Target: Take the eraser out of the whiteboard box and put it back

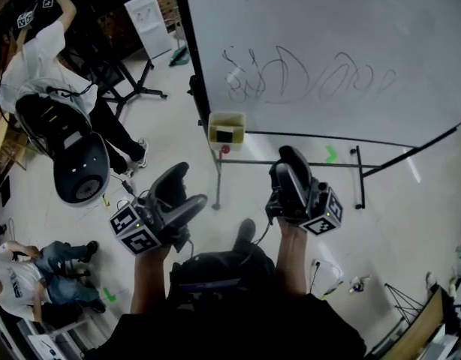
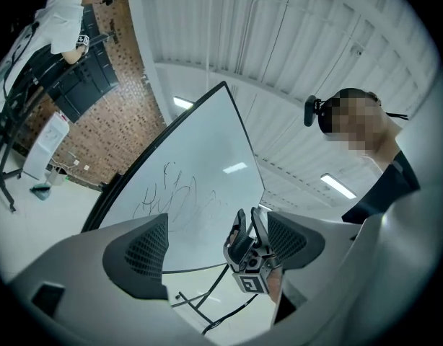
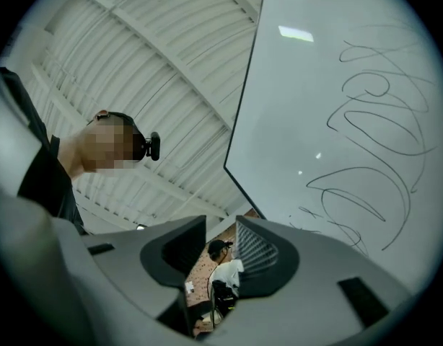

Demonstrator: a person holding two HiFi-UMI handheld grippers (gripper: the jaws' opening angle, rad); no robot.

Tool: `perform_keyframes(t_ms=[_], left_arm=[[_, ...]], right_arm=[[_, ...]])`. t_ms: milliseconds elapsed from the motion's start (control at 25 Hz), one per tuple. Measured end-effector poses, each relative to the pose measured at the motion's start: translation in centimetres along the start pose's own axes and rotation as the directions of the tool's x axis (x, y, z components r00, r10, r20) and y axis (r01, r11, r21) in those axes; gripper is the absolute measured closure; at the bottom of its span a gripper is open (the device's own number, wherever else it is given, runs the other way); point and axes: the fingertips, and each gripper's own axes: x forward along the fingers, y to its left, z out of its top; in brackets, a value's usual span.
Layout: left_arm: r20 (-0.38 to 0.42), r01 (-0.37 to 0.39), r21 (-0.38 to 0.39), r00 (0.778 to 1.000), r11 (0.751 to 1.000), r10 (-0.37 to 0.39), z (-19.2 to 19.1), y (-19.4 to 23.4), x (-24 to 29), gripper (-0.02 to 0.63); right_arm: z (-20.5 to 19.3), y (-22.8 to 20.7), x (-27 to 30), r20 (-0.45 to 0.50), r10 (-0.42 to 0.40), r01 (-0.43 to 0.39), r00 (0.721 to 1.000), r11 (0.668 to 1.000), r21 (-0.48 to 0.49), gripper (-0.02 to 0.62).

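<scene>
Likely the approach: left gripper [image 1: 193, 185] spread wide, right gripper [image 1: 286, 163] half-spread, both empty; next, reach far for the eraser [image 1: 224, 134] in the whiteboard box [image 1: 227, 116]

whiteboard [image 1: 328, 43]: looping marker scrawl across the board, no word or number legible
left gripper [image 1: 187, 190]: black-and-white square markers on its cube, a pattern only, no letters
right gripper [image 1: 289, 162]: the same kind of square markers on its cube, no letters
floor [image 1: 411, 223]: a green chevron mark [image 1: 330, 154] beside the board's stand, a second green mark [image 1: 109, 295] at lower left
seated person's shirt [image 1: 11, 280]: dark print, too small to read
</scene>
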Motion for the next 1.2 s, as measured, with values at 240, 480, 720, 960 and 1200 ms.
perform_keyframes(t_ms=[240,480,720,960,1200], left_arm=[[-0.017,0.089,-0.022,0.996,0.996,-0.089,-0.4,-2.0,-5.8,0.178],[-0.018,0.149,-0.078,0.988,0.986,-0.150,-1.8,-4.1,-12.1,0.178],[-0.005,0.207,-0.107,0.978,0.972,-0.209,-2.4,-5.8,-16.3,0.178],[0.017,0.237,-0.130,0.972,0.963,-0.236,-2.0,-7.4,-19.4,0.178],[0.016,0.265,-0.151,0.964,0.952,-0.266,-2.0,-8.6,-19.9,0.178]], right_arm=[[-2.6,7.2,-0.9,0.027,-0.059,0.060,0.998,0.996,-0.065,0.449],[-6.8,13.8,-2.4,0.018,-0.137,0.138,0.990,0.986,-0.090,0.450],[-9.4,18.8,-2.9,0.003,-0.178,0.176,0.984,0.974,-0.139,0.449],[-10.9,22.4,-2.1,-0.014,-0.195,0.191,0.981,0.970,-0.149,0.449],[-11.2,24.7,-2.0,-0.040,-0.216,0.205,0.976,0.962,-0.179,0.450]])
